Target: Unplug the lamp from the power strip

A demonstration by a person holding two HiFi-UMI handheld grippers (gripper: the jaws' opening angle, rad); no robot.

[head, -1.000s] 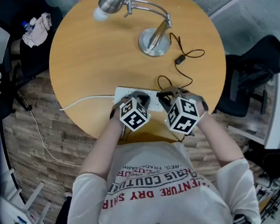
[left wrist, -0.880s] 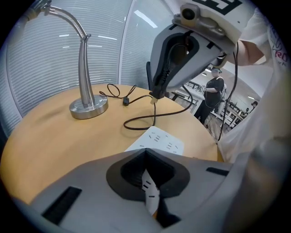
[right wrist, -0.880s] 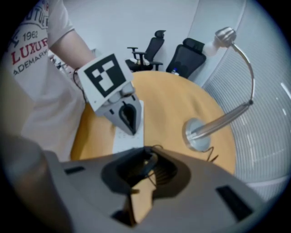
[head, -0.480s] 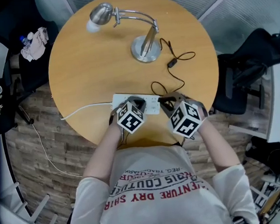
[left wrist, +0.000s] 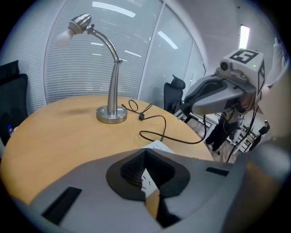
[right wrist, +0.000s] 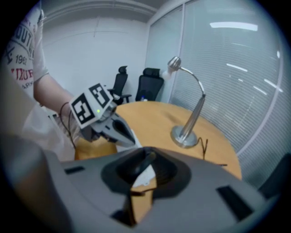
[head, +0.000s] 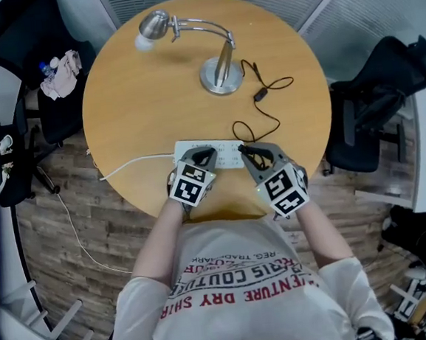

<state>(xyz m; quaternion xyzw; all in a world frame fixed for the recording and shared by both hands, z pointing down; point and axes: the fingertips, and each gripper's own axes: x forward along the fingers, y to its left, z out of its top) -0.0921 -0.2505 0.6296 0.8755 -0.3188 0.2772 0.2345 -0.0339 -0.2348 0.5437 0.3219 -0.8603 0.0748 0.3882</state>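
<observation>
Round wooden surface (head: 133, 98) carrying a metal desk lamp (head: 218, 80) at its far side and a white power strip (head: 226, 155) at its near edge. Left gripper (head: 201, 156), jaws pressed together and empty, above the strip. Right gripper (head: 250, 152) pinching the lamp's black plug (right wrist: 144, 161) at the strip's right end; black cord (head: 259, 95) slack.

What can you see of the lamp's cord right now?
The cord is thin, black and slack. It leaves the lamp's round metal base, passes a small inline switch, and lies in loose loops on the wooden table. Its end is a dark plug between the jaws of the right tool, at the right end of the white power strip. Whether the plug is still seated cannot be told.
</observation>
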